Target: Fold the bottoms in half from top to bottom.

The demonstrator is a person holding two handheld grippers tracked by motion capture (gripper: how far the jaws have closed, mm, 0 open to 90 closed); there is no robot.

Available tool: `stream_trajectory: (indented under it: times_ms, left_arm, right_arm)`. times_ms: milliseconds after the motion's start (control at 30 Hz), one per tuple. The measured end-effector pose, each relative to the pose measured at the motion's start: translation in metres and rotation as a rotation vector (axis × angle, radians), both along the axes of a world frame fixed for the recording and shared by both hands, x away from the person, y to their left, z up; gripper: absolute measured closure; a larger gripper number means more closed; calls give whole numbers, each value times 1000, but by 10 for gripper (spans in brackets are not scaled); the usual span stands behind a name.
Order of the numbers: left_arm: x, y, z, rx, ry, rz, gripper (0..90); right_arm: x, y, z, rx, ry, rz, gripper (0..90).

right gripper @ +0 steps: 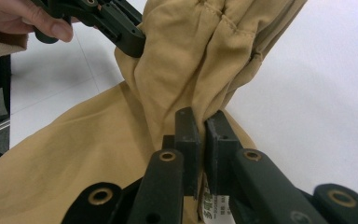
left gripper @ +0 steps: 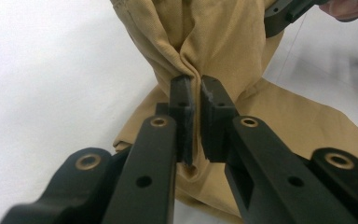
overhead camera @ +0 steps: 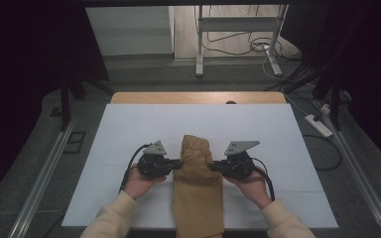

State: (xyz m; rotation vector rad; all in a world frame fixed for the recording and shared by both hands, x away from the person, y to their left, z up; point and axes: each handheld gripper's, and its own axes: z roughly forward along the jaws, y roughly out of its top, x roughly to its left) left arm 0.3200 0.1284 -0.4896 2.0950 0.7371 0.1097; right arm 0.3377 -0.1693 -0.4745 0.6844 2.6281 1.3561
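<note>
- One tan cotton garment [overhead camera: 198, 188], folded long, lies down the middle of the white table top [overhead camera: 129, 129]; near end hangs over the table edge by the person.
- Two black two-jaw grippers, one per hand; two cream sleeves [overhead camera: 110, 218] come in from the near side.
- Left gripper [overhead camera: 177, 164] at the garment's left edge; in the left gripper view its jaws are pressed nearly together, pinching a bunched fold of the cloth [left gripper: 200, 51].
- Right gripper [overhead camera: 213, 166] at the opp. edge, jaws likewise almost closed on a gathered fold [right gripper: 186, 70].
- A white label [right gripper: 214, 205] w/ print sits btwn the right jaws – prob. the garment's tag, too blurred to read.
- Garment's upper part is pulled up into a hump btwn the two grippers.
</note>
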Motion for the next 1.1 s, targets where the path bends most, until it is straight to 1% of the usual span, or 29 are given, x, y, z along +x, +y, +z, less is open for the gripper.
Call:
stream_trajectory:
  times_ms: [467,567,767,900,1100]
  left_arm:
    - [-4,1,-1,-2,1,-6,835]
    - [-6,0,-2,-3,6,-9,834]
    - [-14,0,-3,-1,1,-23,832]
    - [-17,0,-4,2,2,-29,832]
    - [-22,0,-6,7,6,-35,831]
  right_arm:
    - [-3,0,0,2,4,4,846]
    - [-5,-1,1,3,0,8,846]
    - [-12,-4,1,12,4,10,846]
    - [-16,-5,1,12,-2,18,846]
    - [-20,-6,-2,10,11,25,846]
